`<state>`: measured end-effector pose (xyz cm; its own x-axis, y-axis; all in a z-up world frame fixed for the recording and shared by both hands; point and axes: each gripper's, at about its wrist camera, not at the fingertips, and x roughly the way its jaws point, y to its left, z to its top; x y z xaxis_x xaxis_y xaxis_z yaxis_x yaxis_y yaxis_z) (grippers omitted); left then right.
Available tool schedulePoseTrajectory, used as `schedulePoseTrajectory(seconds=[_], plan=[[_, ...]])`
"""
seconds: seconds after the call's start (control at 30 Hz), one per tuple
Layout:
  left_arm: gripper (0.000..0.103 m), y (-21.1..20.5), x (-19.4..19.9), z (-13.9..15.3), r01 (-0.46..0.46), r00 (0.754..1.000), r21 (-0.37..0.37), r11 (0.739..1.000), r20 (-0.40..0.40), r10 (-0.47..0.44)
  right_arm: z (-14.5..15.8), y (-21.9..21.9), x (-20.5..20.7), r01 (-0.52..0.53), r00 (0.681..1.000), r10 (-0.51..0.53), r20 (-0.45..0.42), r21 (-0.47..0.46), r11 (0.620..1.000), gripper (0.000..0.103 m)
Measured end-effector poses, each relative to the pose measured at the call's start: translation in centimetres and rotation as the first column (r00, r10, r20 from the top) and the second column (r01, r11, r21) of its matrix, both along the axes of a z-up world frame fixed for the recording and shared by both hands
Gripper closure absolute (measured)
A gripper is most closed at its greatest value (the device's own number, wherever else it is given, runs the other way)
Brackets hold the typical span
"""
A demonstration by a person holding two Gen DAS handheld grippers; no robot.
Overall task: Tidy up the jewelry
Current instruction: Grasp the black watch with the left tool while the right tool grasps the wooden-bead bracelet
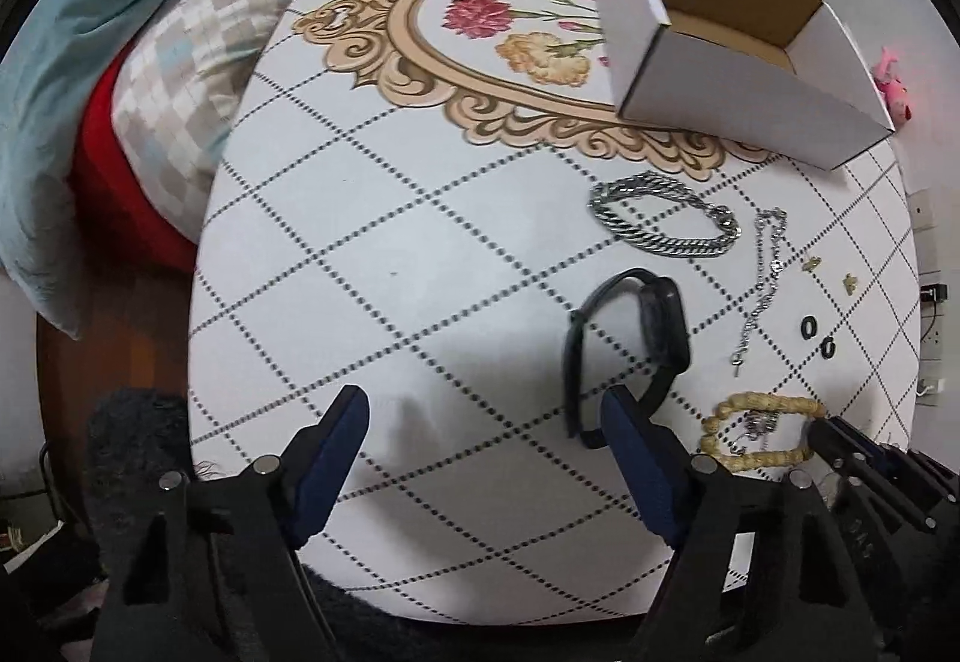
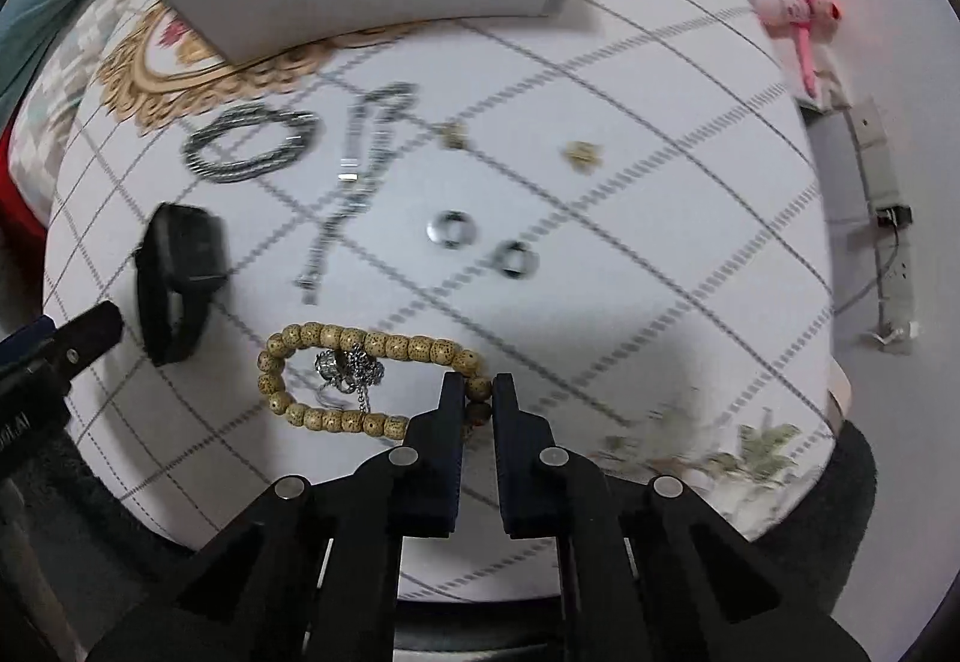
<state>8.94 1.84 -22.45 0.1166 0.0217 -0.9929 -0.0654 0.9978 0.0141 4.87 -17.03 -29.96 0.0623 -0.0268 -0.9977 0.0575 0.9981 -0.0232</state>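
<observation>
Jewelry all on the table, nothing visibly in the white cardboard box [image 1: 744,62] yet, though only part of its brown interior shows in the left wrist view, so task looks barely started. Right gripper [image 2: 478,392] has its jaws narrowed onto the right end of the wooden bead bracelet [image 2: 336,338], low centre of the right wrist view; a bead sits between the fingertips, bracelet apparently on the tabletop, so I'd call this the grasp for the first item. A small tangle of silver chain [image 2: 348,365] lies inside the bead loop and may drag along when lifted. Left gripper [image 1: 480,416] is spread wide and empty, low in the left wrist view, its right finger just beside the black smartwatch [image 1: 648,332], likely the next pick. Left to move: chunky silver curb-chain bracelet [image 1: 666,221] mid-frame, thin silver chain [image 1: 765,278] to its right, two small dark rings [image 2: 453,228] [image 2: 515,258], two tiny gold pieces [image 2: 581,155] [image 2: 453,134], probably earrings but too blurred to tell. Box sits upper right in the left view, upper left in the right view, well apart from the bead bracelet. White table [image 1: 360,242] with dotted diamond pattern and floral medallion; pink plush toy [image 2: 786,2] off to the upper right.
</observation>
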Motion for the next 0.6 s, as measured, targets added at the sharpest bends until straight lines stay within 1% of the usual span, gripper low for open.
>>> schedulePoseTrajectory(seconds=[0.07,0.2,0.23,0.27,0.3,0.33,0.37,0.4,0.47,0.53,0.6], plan=[[0.025,-0.5,0.2,-0.3,0.006,1.0,-0.02,1.0,-0.01,-0.006,-0.2,-1.4,-0.5,0.027,1.0,-0.027,-0.007,0.0,1.0,0.093],[0.025,-1.3,0.9,-1.2,0.011,0.999,-0.068,0.998,-0.029,-0.013,0.1,-2.6,-1.1,0.067,0.997,-0.066,-0.043,0.029,0.997,0.093],[0.028,-1.6,1.1,-1.4,0.017,0.999,-0.072,0.997,-0.03,-0.02,-0.2,-2.8,-1.3,0.071,0.996,-0.07,-0.047,0.031,0.997,0.093],[0.039,-1.8,1.3,-1.7,0.025,0.999,-0.075,0.997,-0.031,-0.027,-0.4,-2.8,-1.4,0.072,0.996,-0.07,-0.056,0.033,0.997,0.092],[0.047,-2.0,1.5,-2.0,0.033,0.999,-0.078,0.996,-0.035,-0.036,-0.5,-3.1,-1.3,0.072,0.996,-0.07,-0.056,0.034,0.997,0.092],[0.065,-2.1,1.8,-2.4,0.039,0.998,-0.079,0.996,-0.045,-0.042,-0.7,-3.1,-1.4,0.071,0.996,-0.07,-0.056,0.031,0.997,0.091],[0.078,-2.0,2.0,-2.6,0.042,0.998,-0.083,0.996,-0.049,-0.046,-0.8,-3.1,-1.5,0.073,0.996,-0.071,-0.058,0.031,0.997,0.091],[0.084,-2.1,2.2,-2.9,0.047,0.998,-0.085,0.995,-0.048,-0.051,-0.9,-3.1,-1.5,0.078,0.995,-0.076,-0.057,0.032,0.996,0.091],[0.094,-2.1,2.3,-2.9,0.063,0.998,-0.058,0.996,-0.022,-0.065,-1.0,-3.5,-0.7,0.088,0.995,-0.086,-0.056,0.037,0.995,0.09],[0.098,-2.1,2.2,-3.0,0.07,0.997,-0.047,0.996,-0.007,-0.07,-0.8,-3.9,-0.7,0.089,0.995,-0.087,-0.057,0.039,0.995,0.09],[0.098,-1.8,2.0,-3.2,0.076,0.997,-0.029,0.997,0.009,-0.075,-1.0,-3.8,-0.4,0.083,0.995,-0.081,-0.059,0.037,0.996,0.09]])
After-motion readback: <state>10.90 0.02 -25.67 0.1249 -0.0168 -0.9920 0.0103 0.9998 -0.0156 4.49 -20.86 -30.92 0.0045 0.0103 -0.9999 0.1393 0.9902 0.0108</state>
